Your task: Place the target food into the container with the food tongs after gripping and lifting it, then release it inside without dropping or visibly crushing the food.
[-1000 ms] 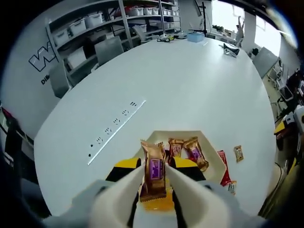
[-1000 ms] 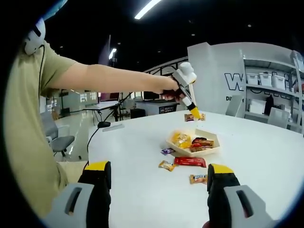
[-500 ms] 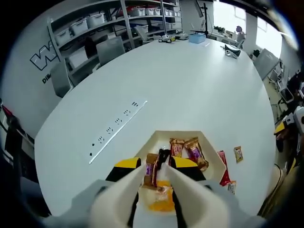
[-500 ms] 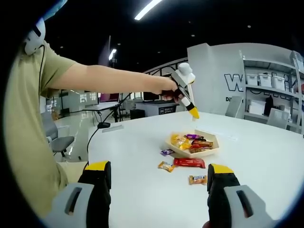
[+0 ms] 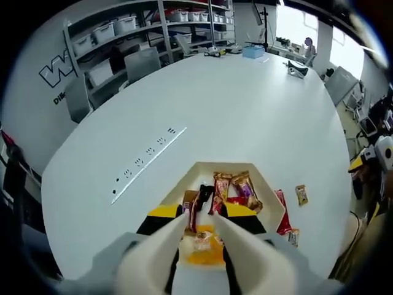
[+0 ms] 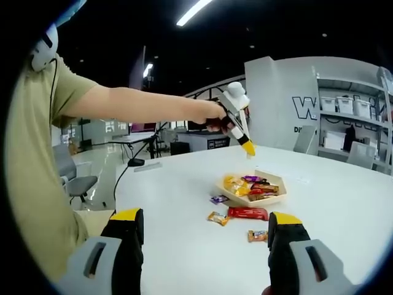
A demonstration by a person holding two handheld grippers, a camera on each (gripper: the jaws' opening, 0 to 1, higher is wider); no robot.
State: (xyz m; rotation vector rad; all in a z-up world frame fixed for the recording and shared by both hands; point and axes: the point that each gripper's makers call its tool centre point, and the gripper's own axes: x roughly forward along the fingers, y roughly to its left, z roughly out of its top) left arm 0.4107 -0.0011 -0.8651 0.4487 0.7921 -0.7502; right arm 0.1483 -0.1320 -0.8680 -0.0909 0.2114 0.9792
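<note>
In the left gripper view, the left tool (image 5: 201,236) points down over the white tray (image 5: 184,186); its pale tong arms stand parted with nothing between the tips, and below them the tray holds an orange wrapped snack (image 5: 202,249), a dark bar (image 5: 195,206) lying on its side, and two brown-and-purple wrapped bars (image 5: 233,187) toward the tray's far wall. This view alone shows the strip of sockets (image 5: 147,163) set into the white bench (image 5: 245,104) left of the tray, and the broad bare sweep of bench running to its far edge, where small items are too distant to make out. Just right of the tray lie a red bar (image 5: 282,215), partly cut off by the tray wall, and a small gold packet (image 5: 301,195). The right gripper view sees the scene from the side: a person's outstretched arm (image 6: 135,101) carries the left tool (image 6: 247,149) above the tray (image 6: 253,198), clear of its contents. On the bench before the tray lie a purple sweet (image 6: 217,199), a gold packet (image 6: 217,218), the red bar (image 6: 249,213) and another gold packet (image 6: 258,235). The right tool (image 6: 206,246) hangs near the bench's close edge, its yellow-tipped jaws wide apart and empty, well apart from the tray.
</note>
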